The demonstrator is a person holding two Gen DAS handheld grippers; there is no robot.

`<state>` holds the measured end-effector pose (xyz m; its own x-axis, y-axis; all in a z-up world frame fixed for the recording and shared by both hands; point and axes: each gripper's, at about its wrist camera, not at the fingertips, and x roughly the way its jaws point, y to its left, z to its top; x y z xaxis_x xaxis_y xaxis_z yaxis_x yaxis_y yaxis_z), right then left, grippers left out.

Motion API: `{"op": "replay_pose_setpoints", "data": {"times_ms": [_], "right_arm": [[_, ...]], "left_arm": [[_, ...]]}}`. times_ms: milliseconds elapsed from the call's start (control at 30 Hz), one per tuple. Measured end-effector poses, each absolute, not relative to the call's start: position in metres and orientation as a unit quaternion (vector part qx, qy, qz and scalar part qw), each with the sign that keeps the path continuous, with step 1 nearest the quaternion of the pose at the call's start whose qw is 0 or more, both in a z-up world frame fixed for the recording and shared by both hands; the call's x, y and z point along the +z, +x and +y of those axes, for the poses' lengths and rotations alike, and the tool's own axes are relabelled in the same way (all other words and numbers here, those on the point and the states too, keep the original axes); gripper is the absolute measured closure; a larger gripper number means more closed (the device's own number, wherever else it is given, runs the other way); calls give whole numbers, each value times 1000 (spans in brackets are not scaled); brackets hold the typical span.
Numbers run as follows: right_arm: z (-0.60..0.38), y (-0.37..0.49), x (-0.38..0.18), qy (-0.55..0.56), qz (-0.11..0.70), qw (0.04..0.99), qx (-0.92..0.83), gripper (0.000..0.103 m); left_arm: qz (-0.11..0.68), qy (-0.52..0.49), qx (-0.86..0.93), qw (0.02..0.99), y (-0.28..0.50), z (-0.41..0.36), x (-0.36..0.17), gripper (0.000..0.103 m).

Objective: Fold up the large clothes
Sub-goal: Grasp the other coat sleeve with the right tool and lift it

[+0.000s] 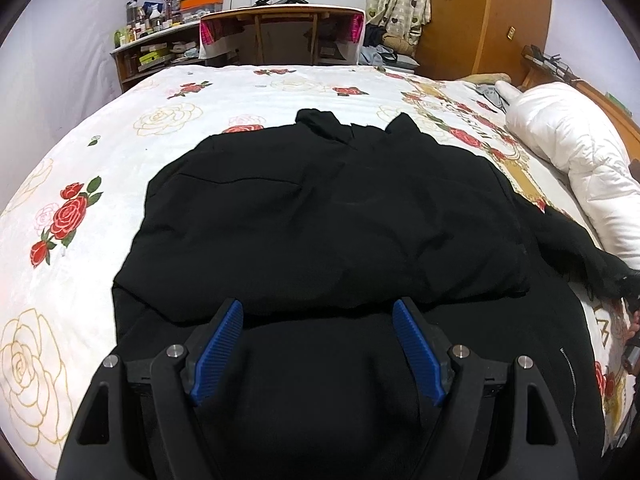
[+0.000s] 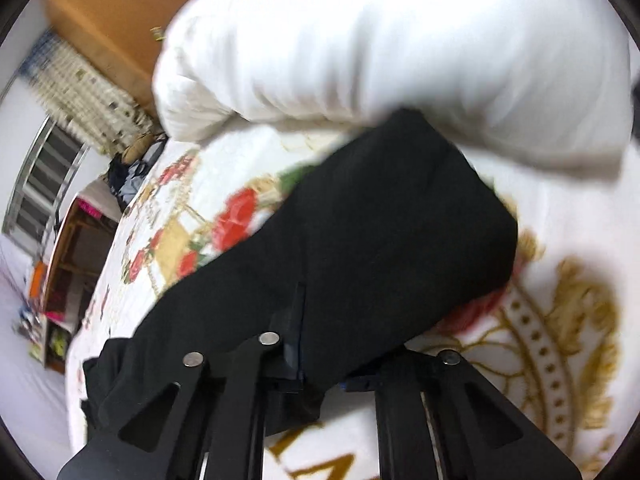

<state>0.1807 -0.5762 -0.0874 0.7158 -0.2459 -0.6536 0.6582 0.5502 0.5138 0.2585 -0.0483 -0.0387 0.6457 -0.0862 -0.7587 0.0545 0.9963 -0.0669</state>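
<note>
A large black jacket lies spread on the rose-patterned bedspread, its left side folded inward and its collar toward the far end. My left gripper is open and empty, hovering over the jacket's lower part with blue pads wide apart. The jacket's right sleeve stretches out to the right. In the right wrist view my right gripper is shut on that black sleeve, which covers the fingers; the view is blurred.
A rolled white quilt lies along the bed's right side, close behind the sleeve in the right wrist view. A wooden desk, cluttered shelf and wardrobe stand beyond the bed.
</note>
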Motion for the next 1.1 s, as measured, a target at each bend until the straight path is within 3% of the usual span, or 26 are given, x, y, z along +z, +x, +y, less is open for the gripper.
{"op": "replay_pose_setpoints", "data": {"times_ms": [367, 667, 867, 1100], "right_arm": [[-506, 151, 83, 281, 174, 921, -206, 94], [-373, 201, 165, 166, 159, 966, -115, 94], [-276, 234, 168, 99, 176, 977, -70, 94], [-169, 280, 111, 55, 242, 969, 0, 94]], "left_arm": [[388, -61, -31, 919, 231, -9, -5, 24], [366, -100, -20, 925, 208, 25, 11, 24], [361, -127, -10, 924, 200, 52, 9, 24], [360, -146, 8, 921, 191, 85, 0, 24]]}}
